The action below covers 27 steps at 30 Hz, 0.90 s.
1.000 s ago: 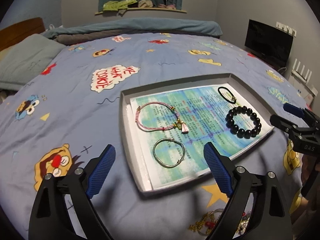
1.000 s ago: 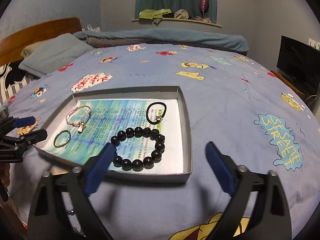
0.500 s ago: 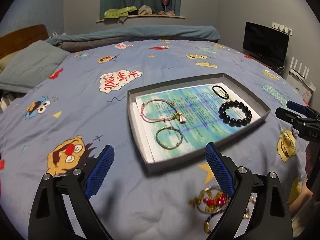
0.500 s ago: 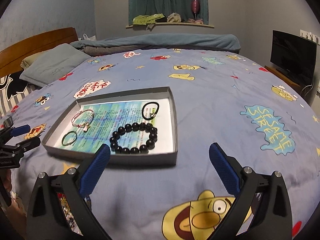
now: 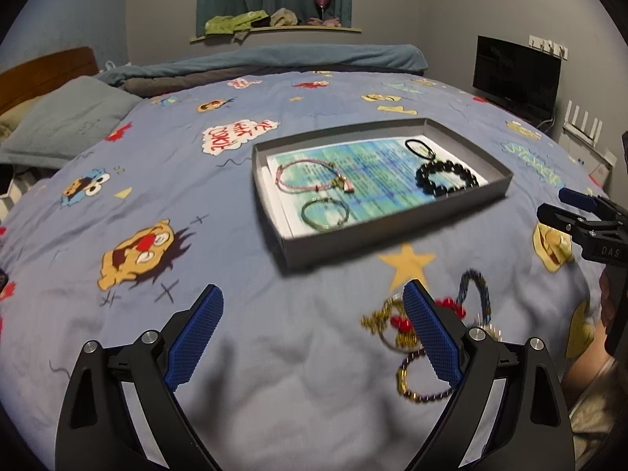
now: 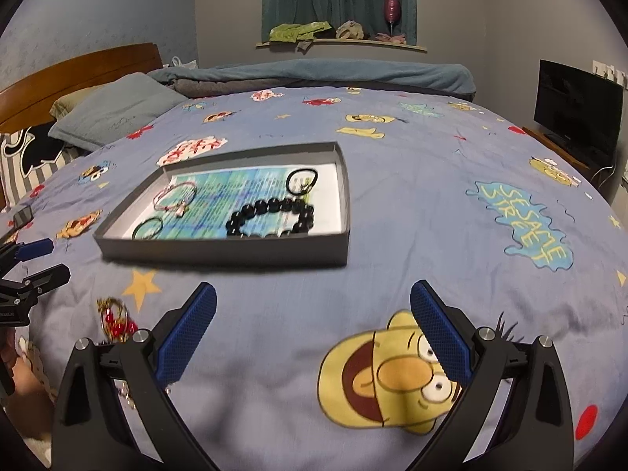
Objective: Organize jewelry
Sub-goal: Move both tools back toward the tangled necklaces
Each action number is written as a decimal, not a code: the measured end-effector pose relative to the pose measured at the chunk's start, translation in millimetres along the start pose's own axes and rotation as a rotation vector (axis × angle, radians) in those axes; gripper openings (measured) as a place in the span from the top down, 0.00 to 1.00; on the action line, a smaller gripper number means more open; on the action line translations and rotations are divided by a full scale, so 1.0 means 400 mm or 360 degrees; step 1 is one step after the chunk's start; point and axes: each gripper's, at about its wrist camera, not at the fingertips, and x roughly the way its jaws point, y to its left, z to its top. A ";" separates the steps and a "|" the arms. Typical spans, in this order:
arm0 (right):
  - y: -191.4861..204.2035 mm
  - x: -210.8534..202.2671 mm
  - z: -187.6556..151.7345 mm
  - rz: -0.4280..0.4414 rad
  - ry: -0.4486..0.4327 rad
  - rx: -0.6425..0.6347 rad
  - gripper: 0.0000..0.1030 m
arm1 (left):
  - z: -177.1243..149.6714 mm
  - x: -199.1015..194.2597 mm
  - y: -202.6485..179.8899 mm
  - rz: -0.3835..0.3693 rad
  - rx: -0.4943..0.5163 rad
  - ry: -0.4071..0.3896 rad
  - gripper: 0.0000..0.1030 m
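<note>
A shallow grey box lies on the bed. In it are a pink cord bracelet, a thin green bangle, a black bead bracelet and a black hair tie. A loose heap of jewelry with gold chain, red beads and a beaded ring lies on the bedspread in front of the box. My left gripper is open and empty, just left of the heap. My right gripper is open and empty, right of the heap.
The blue cartoon bedspread covers the bed. Pillows and a wooden headboard are at the far left. A folded blanket lies at the back. A black TV stands at the right.
Both grippers have pulled back from the box toward the near bed edge. The loose jewelry heap has come into fuller view. Both stay open.
</note>
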 end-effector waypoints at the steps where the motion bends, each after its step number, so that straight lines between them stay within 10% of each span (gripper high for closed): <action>1: 0.004 -0.001 -0.008 0.0002 0.0005 -0.0014 0.05 | -0.008 -0.002 -0.002 -0.0003 0.0003 0.0001 0.10; 21: 0.088 0.016 -0.114 0.0098 0.0104 -0.0158 0.05 | -0.103 0.045 -0.044 -0.0124 -0.0005 0.0139 0.10; 27: 0.089 0.018 -0.118 0.0100 0.0103 -0.0163 0.05 | -0.068 0.046 -0.051 -0.0164 0.0012 0.0081 0.24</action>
